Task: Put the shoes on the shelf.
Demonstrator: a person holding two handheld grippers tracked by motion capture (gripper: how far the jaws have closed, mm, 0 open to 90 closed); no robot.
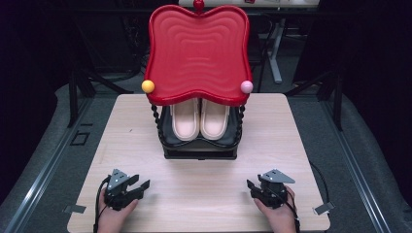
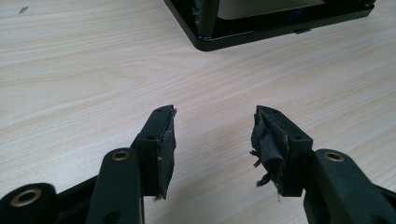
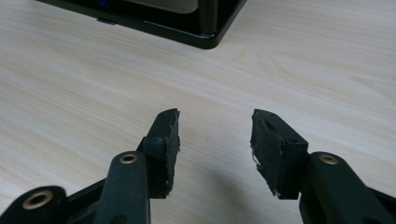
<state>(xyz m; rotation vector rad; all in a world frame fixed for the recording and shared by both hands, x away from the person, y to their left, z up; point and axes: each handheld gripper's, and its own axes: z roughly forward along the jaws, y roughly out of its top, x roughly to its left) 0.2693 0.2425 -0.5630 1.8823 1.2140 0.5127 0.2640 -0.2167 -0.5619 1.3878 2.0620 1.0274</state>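
Pale woodgrain table [image 1: 272, 141] bears wavy red-topped rack [image 1: 198, 53], slippers [image 1: 199, 119]

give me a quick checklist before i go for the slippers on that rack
1. Left gripper open with nothing between the jaws: ok.
2. Right gripper open with nothing between the jaws: ok.
3. Slippers lying side by side on the lower shelf of the rack: ok.
4. Room above the slippers: not ok, the red tray on top overhangs them, so the reach likely has to come in low from the front.
5. Bare table between both grippers and the rack front: ok.
6. Pad on the left gripper's right-hand finger intact: not ok, it looks frayed.
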